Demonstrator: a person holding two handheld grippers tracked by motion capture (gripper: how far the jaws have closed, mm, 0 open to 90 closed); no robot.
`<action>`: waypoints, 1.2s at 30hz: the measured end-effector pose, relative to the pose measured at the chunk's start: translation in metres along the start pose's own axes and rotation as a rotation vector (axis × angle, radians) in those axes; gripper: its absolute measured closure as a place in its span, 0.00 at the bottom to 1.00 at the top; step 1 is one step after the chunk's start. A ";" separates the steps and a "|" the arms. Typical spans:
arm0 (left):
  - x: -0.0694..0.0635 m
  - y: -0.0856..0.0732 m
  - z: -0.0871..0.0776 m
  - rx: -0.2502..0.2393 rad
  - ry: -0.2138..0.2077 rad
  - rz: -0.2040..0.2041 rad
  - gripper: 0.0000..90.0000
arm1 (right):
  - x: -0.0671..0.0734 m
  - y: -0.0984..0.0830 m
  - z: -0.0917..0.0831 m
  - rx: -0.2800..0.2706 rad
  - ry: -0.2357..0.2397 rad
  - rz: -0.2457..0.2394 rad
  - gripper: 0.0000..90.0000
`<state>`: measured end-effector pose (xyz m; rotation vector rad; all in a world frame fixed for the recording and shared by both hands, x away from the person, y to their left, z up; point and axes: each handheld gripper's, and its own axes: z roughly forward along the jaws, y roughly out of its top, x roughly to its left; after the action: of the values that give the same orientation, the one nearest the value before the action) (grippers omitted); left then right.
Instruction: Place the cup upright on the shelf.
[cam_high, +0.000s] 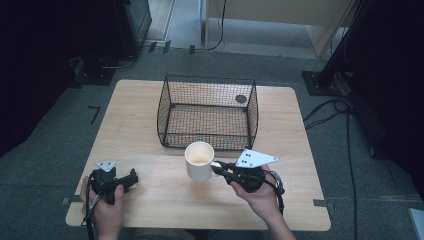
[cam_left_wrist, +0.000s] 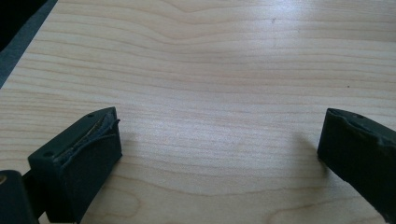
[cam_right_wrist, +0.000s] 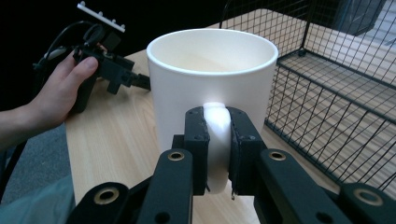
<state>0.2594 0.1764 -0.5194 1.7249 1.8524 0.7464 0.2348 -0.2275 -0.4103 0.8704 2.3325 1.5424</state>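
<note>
Black jaws of the right gripper (cam_right_wrist: 218, 154) are clamped on the handle (cam_right_wrist: 216, 122) of a white mug (cam_right_wrist: 212, 79), one pad on each side of the handle, with the mug held upright and its open mouth facing up. From above, the right gripper (cam_high: 218, 168) is seen reaching in from the right, gripped by the person's right hand (cam_high: 257, 195), and the mug (cam_high: 199, 161) is placed near the middle of the wooden table (cam_high: 135, 125), just in front of a black wire basket (cam_high: 207, 111). A small dark disc (cam_high: 241, 99) is seen at the basket's far right corner.

Jaws of the left gripper (cam_left_wrist: 219, 149) are spread wide apart, with bare table wood (cam_left_wrist: 215, 70) between them. From above, the left gripper (cam_high: 131, 179) is seen at the table's front left corner, held by the left hand (cam_high: 107, 202), well apart from the mug. Grey floor (cam_high: 45, 150) and cables (cam_high: 330, 112) are seen around the table.
</note>
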 end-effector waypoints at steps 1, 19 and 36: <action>0.000 0.000 0.000 0.000 0.000 0.000 0.00 | -0.001 0.002 0.000 -0.003 -0.002 -0.002 0.90; 0.000 0.000 0.000 -0.002 0.000 -0.004 0.00 | -0.014 0.040 0.005 -0.029 -0.017 -0.010 0.90; 0.000 0.000 0.000 0.000 -0.003 0.001 0.00 | -0.036 0.071 0.010 -0.041 -0.060 -0.013 0.90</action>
<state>0.2595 0.1760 -0.5193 1.7263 1.8491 0.7437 0.2944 -0.2209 -0.3563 0.8774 2.2526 1.5320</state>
